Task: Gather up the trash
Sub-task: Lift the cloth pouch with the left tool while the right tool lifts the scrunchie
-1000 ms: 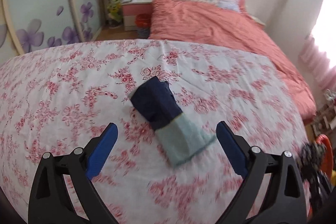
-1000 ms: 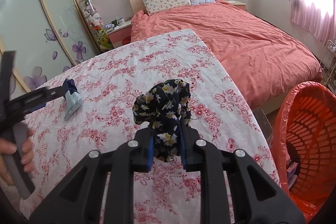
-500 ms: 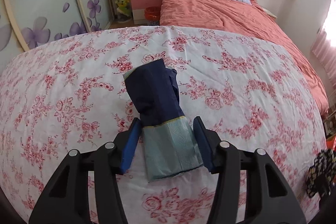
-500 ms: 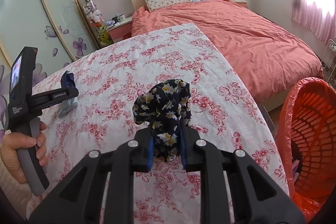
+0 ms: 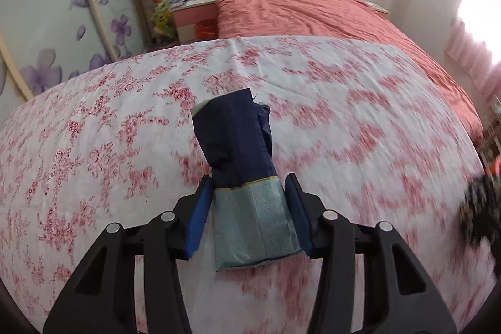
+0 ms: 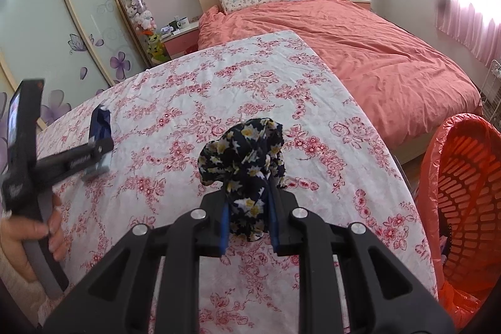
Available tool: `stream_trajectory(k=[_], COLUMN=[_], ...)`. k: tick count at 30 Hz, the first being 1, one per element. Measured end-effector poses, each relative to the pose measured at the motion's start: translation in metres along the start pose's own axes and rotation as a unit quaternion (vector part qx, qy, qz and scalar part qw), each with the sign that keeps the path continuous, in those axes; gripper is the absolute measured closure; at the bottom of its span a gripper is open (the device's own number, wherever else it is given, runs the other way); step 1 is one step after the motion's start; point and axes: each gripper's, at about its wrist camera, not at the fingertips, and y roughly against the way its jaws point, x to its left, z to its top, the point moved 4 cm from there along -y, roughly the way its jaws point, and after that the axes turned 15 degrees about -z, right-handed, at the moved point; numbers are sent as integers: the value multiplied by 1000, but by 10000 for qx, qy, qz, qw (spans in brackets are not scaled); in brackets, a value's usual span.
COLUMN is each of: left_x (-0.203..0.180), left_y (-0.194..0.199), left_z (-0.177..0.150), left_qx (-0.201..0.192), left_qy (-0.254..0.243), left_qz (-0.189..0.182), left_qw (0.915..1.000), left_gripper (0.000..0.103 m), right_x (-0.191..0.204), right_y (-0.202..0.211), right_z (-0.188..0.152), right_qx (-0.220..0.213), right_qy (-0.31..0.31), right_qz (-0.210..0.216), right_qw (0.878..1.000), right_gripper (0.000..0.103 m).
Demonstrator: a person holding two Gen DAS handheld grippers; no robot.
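I have my left gripper (image 5: 249, 208) straddling the blue packet (image 5: 241, 174) that lies flat on the flower-print cloth of the desk (image 5: 94, 146); its jaws are closing, with the pale teal end of the packet between the blue pads, which look to sit right at the packet's edges. The dark navy part sticks out ahead of the fingertips. It looks like a soft foil or plastic pouch, light and flattish, so I expect it to buckle rather than resist, and its smooth skin may slide. I judge the teal end a fair place to hold, since it is flat and fits between the pads, though a bite nearer the middle would stop the navy end drooping.

My right gripper (image 6: 247, 221) is clamped on the black flowered cloth (image 6: 242, 158), a bunched scrap with yellow and white blossoms that bulges above the pads. It is limp and light; pinched at its gathered neck it should hold.

The orange basket (image 6: 463, 193) stands off the desk's right edge, lined with an orange bag, and is, I judge, where both pieces belong.
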Motion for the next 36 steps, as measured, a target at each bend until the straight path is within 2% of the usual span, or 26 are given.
stream_trajectory(k=[3, 6, 10, 12, 14, 19, 20, 21, 26, 30, 36], left_x=[-7, -11, -8, -6, -5, -6, -6, -7, -10, -6, -1], left_y=[14, 24, 20, 17, 16, 23, 25, 27, 38, 35, 25], left_z=[-15, -26, -25, -25, -27, -28, -28, -27, -25, -30, -37], left_qx=[-22, -54, 1, 13, 14, -35, -53, -70, -147, -41, 83], left_qy=[-269, -447, -314, -233, -213, -248, -254, -274, -326, -222, -148], left_qz=[-239, -264, -280, -310, -348, -388, -394, -407, -389, -373, -289], left_qw=[9994, 9986, 9991, 9992, 9992, 9989, 9989, 9988, 9986, 9990, 9994], left_gripper=[54, 53, 52, 53, 56, 60, 68, 70, 70, 69, 61], right_x=[3, 6, 8, 8, 8, 6, 7, 7, 6, 5, 5], right_y=[0, -4, -8, -7, -5, 6, 9, 13, 31, 38, 37], right_z=[-2, -4, -7, -7, -7, -5, -5, -4, -2, -4, -8], right_qx=[12, 48, 105, 101, 96, 17, -1, -43, -205, -229, -164], right_qy=[59, 89, 82, 102, 119, 109, 108, 109, 129, 98, 85], right_qz=[9, 0, -34, -38, -21, 2, 6, 0, -12, -23, -27], right_qw=[10000, 9999, 9999, 9999, 9999, 9999, 9999, 9999, 9997, 9997, 9998], right_gripper=[83, 76, 75, 78, 82, 84, 84, 84, 84, 84, 84])
